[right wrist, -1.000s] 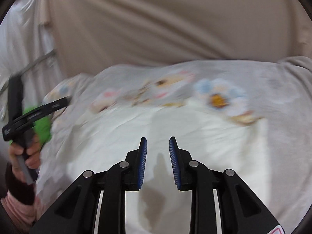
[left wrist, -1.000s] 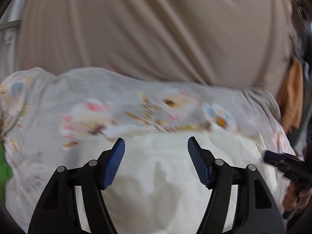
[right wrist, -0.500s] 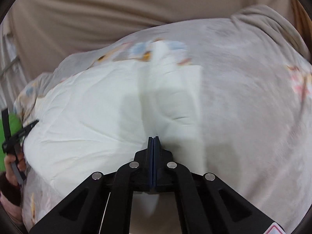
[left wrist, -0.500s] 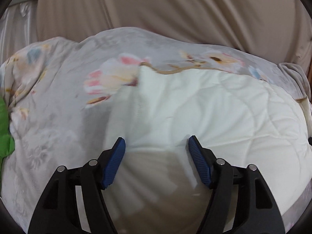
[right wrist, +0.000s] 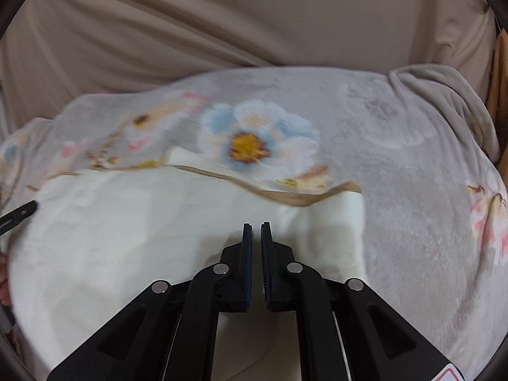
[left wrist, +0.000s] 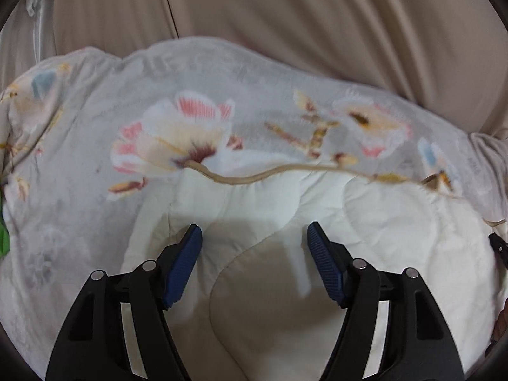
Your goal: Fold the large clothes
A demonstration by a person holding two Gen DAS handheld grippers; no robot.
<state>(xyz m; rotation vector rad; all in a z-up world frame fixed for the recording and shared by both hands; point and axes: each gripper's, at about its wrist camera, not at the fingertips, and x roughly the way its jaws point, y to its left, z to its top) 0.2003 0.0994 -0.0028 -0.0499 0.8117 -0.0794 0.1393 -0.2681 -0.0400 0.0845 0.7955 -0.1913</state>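
The right tongs point(right wrist: 256, 227) stand almost closed, only a thin gap between the pads, and nothing visibly caught in them; the left tongs point(left wrist: 254, 231) are spread wide and empty above the white quilted side of the blanket point(left wrist: 381, 222). Pressed shut like that, the right pair could slide over the plush and drag or rumple the layer instead of lifting it, and the left may scoop two layers at once. The blanket lies folded across the bed, its white inner face near, the grey floral face point(right wrist: 412, 190) far and right, with a tan edge binding point(right wrist: 285, 195) between them.
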